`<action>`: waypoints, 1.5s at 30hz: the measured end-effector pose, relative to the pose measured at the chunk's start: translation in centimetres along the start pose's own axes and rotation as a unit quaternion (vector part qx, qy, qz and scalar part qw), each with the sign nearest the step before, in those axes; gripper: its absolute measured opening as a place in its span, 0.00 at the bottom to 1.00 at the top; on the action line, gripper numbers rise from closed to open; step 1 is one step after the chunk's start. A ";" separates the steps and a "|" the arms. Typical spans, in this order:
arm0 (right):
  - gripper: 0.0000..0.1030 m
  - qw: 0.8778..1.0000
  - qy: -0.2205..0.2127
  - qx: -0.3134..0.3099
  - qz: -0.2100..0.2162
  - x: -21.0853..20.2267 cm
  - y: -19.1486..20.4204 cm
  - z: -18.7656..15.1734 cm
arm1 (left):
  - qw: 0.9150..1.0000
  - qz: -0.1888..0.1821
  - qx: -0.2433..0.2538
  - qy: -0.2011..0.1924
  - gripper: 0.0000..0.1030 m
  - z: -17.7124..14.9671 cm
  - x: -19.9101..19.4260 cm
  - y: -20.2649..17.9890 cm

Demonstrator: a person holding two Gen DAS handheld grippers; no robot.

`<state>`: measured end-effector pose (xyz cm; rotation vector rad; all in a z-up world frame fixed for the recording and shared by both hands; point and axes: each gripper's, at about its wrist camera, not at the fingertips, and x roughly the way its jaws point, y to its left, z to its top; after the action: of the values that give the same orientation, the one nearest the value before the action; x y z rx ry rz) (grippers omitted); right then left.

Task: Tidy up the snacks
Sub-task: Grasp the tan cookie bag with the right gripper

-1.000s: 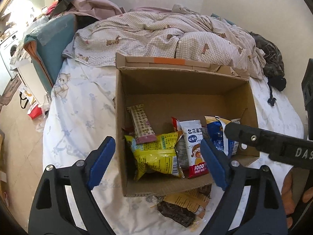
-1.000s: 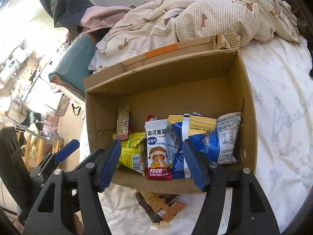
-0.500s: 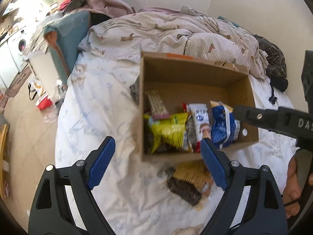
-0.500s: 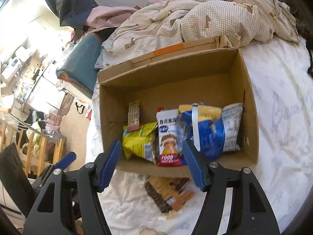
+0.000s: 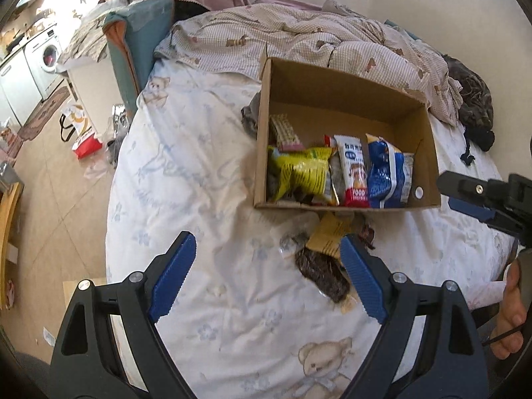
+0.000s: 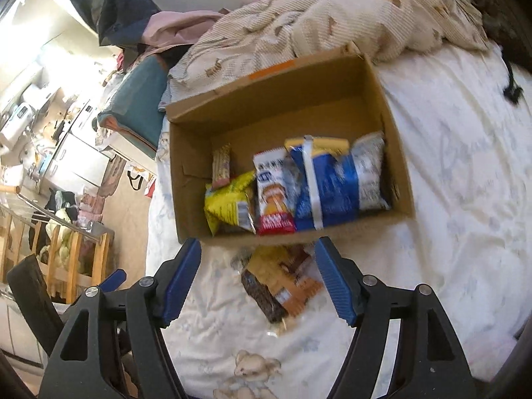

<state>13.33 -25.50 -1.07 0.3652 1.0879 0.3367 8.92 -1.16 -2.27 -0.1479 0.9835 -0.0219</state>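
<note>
An open cardboard box (image 5: 429, 139) (image 6: 395, 139) stands on the bed. Inside it lean a yellow packet (image 5: 301, 171) (image 6: 229, 204), a white and red rice-cake packet (image 5: 354, 174) (image 6: 272, 196), a blue and white bag (image 5: 387, 173) (image 6: 335, 193) and a pink-ended bar (image 5: 284, 131) (image 6: 221, 166). Loose snacks lie on the sheet in front of the box: an orange-brown packet (image 5: 327, 237) (image 6: 286, 282) over a dark bar (image 5: 321, 274) (image 6: 262, 297). My left gripper (image 5: 266, 282) is open and empty, above the sheet. My right gripper (image 6: 259, 282) is open and empty, above the loose snacks; its side shows in the left wrist view (image 5: 478, 199).
A checked quilt (image 5: 319, 40) (image 6: 332, 23) is bunched behind the box. Dark clothing (image 5: 472, 103) lies at the bed's right. The bed edge drops to a tiled floor (image 5: 56, 199) at left, with bags and clutter (image 5: 81, 133). A teal cushion (image 6: 139, 99) sits by the bed.
Both grippers have pulled back and up from the box. The box looks smaller and the loose snacks in front of it have come into fuller view. Both stay open.
</note>
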 end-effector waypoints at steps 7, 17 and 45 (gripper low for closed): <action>0.72 1.000 0.008 0.026 -0.006 -0.8 -2.1 -1.6 | 0.999 0.011 -0.020 0.029 0.84 -0.7 0.8 0.0; 0.72 0.994 0.056 0.096 -0.015 2.9 -5.8 -2.6 | 0.995 0.011 -0.085 0.051 0.84 -0.5 1.9 2.1; 0.47 0.974 0.183 -0.123 -0.041 17.2 2.4 -4.1 | 0.987 0.007 -0.135 0.090 0.84 -0.6 4.1 4.4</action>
<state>16.72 -15.35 -15.33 0.0341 1.3994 0.4717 10.48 2.74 -6.54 -0.3924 1.1663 0.1129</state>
